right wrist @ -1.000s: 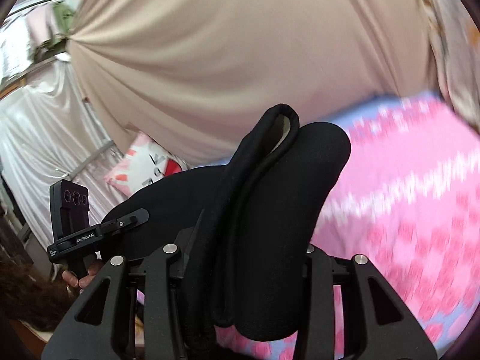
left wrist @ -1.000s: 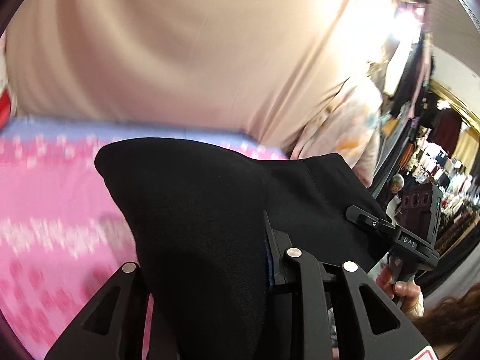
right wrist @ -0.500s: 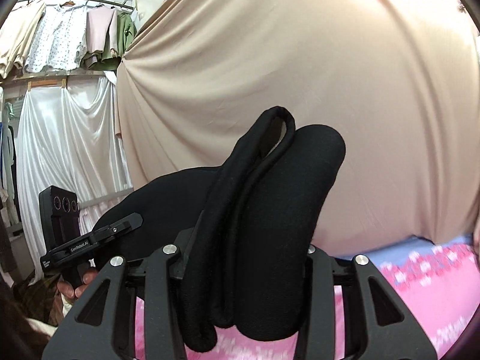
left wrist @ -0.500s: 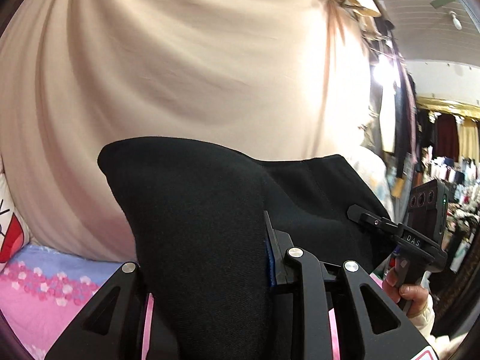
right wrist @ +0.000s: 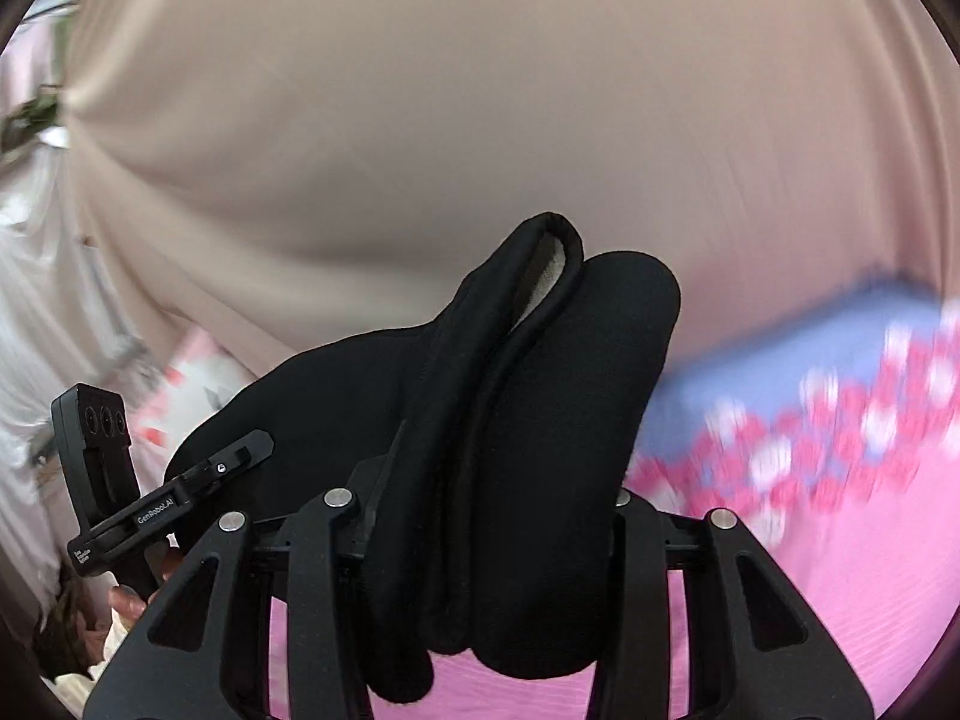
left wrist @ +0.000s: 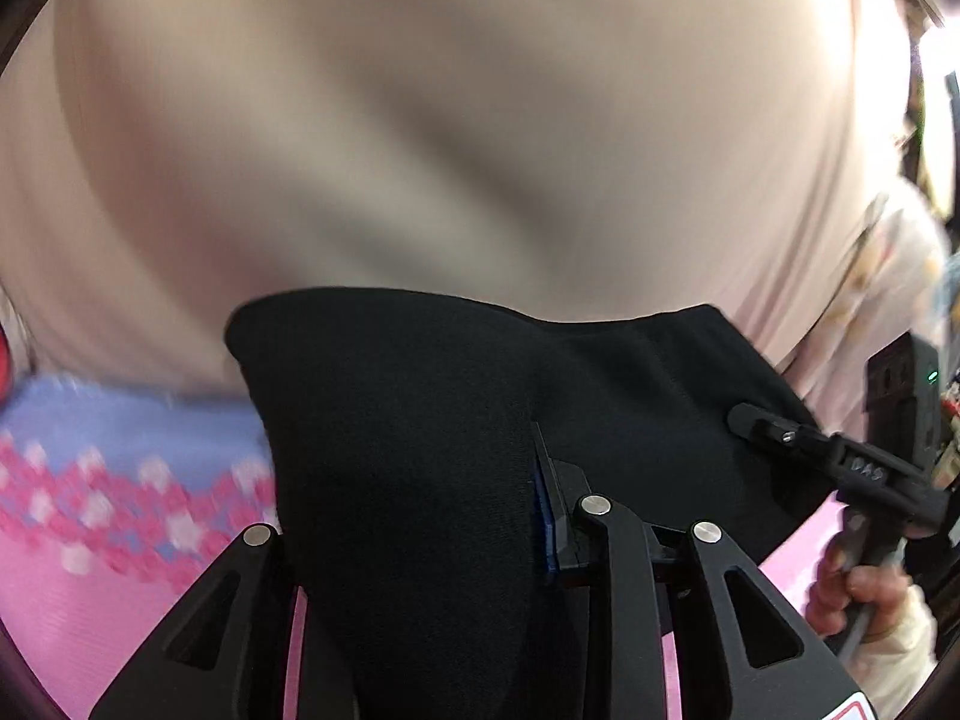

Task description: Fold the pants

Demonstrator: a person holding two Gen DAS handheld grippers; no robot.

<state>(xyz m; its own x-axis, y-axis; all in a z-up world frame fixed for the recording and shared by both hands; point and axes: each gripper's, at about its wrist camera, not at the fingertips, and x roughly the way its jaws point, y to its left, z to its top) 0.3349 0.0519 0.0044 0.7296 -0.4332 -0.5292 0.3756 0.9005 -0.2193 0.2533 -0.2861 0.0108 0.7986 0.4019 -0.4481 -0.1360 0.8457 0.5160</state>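
Pants (left wrist: 420, 432) – black – clamped by both grippers' jaws

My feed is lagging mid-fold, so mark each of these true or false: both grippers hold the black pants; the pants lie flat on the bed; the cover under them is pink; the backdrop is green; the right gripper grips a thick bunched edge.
1. Both the left gripper and the right gripper hold the black pants. True.
2. The pants lie flat. False: they hang between the grippers above the bed cover.
3. The cover is pink. True, with a lilac patterned band.
4. The backdrop is green. False: beige.
5. The right gripper grips a thick bunched edge. True.
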